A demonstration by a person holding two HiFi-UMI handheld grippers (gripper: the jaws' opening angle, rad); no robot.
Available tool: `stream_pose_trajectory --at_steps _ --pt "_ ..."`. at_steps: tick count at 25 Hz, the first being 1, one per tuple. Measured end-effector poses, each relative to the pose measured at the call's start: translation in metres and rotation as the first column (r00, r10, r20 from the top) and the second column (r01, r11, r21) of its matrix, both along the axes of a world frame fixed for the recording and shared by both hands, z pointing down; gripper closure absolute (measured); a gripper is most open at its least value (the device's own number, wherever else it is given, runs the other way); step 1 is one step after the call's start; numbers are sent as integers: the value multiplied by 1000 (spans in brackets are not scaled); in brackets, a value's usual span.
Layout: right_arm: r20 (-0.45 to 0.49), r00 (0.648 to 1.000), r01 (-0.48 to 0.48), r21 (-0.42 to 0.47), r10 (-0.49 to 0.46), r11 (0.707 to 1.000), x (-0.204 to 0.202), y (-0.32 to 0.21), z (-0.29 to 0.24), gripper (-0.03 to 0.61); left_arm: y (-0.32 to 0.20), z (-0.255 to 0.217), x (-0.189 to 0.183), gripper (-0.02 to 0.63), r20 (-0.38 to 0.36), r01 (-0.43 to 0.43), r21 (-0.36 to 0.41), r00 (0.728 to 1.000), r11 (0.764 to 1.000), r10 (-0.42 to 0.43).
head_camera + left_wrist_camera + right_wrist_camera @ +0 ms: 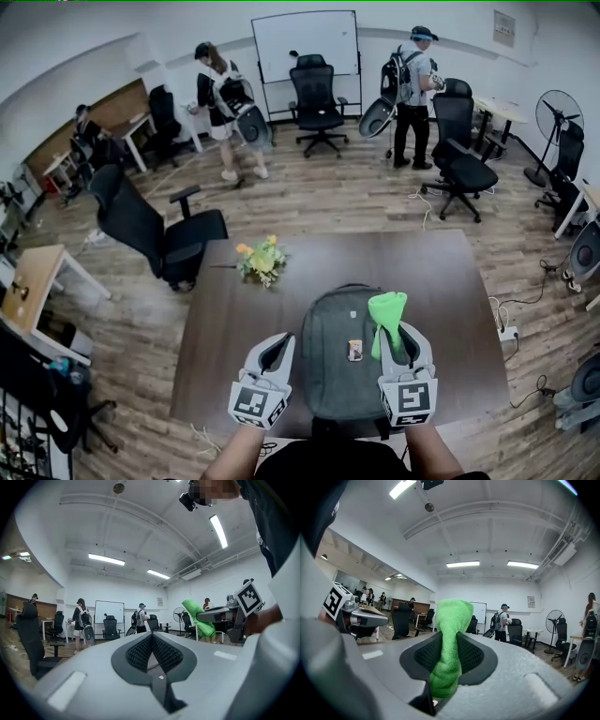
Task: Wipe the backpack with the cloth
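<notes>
A grey backpack (343,354) lies flat on the dark brown table (225,356), with a small tag on its front. My right gripper (401,339) hangs over the backpack's right side, shut on a green cloth (386,315) that sticks up past the fingertips. The right gripper view has the cloth (451,616) pinched between the jaws of the right gripper (449,637), pointing out into the room. My left gripper (274,353) hovers at the backpack's left edge, shut with nothing in it. In the left gripper view its jaws (152,639) meet, and the cloth (200,617) shows at right.
A small bunch of yellow flowers (262,260) stands on the table beyond the backpack. Black office chairs (159,230) ring the table. Two people with backpacks stand at the back near a whiteboard (306,43). A standing fan (557,122) is at far right.
</notes>
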State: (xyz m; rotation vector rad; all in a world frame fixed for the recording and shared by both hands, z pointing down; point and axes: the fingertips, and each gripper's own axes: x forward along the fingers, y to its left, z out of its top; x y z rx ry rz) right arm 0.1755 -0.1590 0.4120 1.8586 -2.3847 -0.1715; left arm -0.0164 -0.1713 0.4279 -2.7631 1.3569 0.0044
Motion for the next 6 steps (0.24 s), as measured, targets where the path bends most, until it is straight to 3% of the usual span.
stream_pose_trajectory --at_steps 6 --pt "18 1000 0 -12 0 1000 1 -1 5 489 -6 11 -6 603 -23 26 -25 999 999 -26"
